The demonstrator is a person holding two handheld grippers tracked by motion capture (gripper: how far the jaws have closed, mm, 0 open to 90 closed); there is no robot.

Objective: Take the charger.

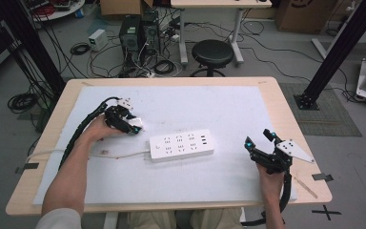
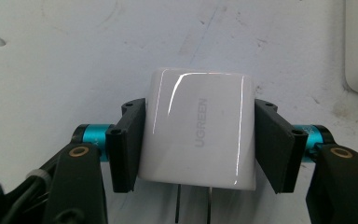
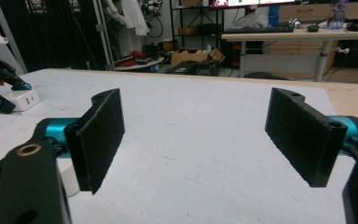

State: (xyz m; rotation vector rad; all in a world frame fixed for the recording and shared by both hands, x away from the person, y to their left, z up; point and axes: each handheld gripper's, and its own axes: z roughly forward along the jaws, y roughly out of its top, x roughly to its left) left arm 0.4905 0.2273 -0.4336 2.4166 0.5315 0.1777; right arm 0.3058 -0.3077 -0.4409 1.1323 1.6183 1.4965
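White charger [image 2: 198,130] between tool [image 2: 198,144] pads

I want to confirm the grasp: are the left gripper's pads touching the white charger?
Touching. In the left gripper view, both pads press the white charger sides, no gap visible.

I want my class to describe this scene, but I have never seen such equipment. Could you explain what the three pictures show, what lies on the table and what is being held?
A person sits at a table covered by a white mat and holds a hand tool with a two-jawed claw in each hand. The high view looks down from above. The other two pictures come from small cameras riding on each claw, looking along its black jaws.

On the mat lies a white power strip with its cord trailing left.

The left claw has its pads against both sides of a white UGREEN charger, whose plug prongs point back toward the camera. From above, it sits just left of the strip.

The right claw is open with nothing between its jaws, resting near the table's right edge.
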